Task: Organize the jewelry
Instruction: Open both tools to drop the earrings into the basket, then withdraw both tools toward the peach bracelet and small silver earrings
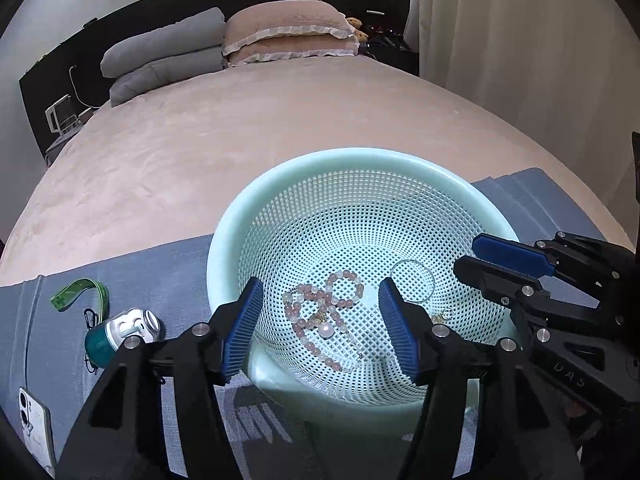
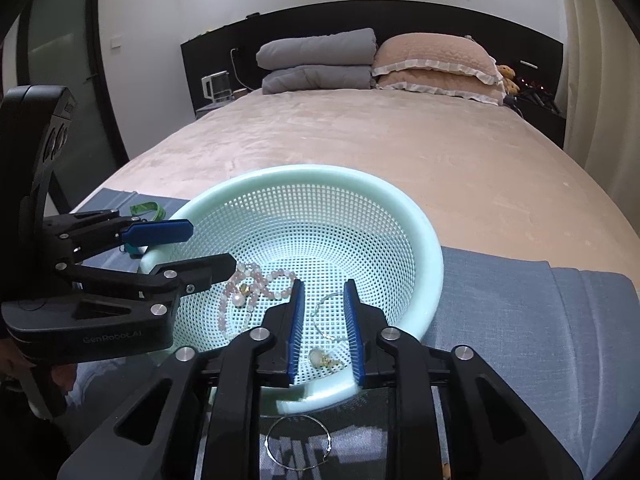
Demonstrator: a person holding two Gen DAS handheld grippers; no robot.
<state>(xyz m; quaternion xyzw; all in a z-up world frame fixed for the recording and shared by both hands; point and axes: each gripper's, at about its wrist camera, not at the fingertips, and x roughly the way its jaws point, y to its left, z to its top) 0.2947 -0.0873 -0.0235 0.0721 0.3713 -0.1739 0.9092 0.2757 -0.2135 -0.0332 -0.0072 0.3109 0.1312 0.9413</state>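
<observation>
- A pale green mesh basket [image 1: 224, 236] sat on a blue-grey cloth [image 1: 168, 264] spread across the foot of a pink-covered bed [image 1: 224, 132].
- A pink bead necklace [image 1: 308, 316] with a large pearl pendant [image 1: 326, 330] lay coiled on the basket floor.
- A thin silver hoop [image 1: 413, 280] rested on the mesh to the necklace's right, with a small gold-and-pearl earring [image 2: 324, 358] near the basket's front wall.
- A second wire hoop [image 2: 298, 442] lay outside the basket on the cloth, just before its rim.
- The left gripper [image 1: 322, 328] hung over the basket above the necklace, its blue-padded jaws spread wide and holding nothing.
- The right gripper [image 2: 324, 330] was poised over the hoop and earring, its jaws parted narrowly and empty.
- A green strap [image 1: 86, 290], a small teal-and-white bottle [image 1: 120, 334] and a white phone [image 1: 36, 424] lay on the cloth to the basket's left.
- Grey bedding [image 2: 316, 64] and pink pillows [image 2: 436, 66] were stacked at the headboard.
</observation>
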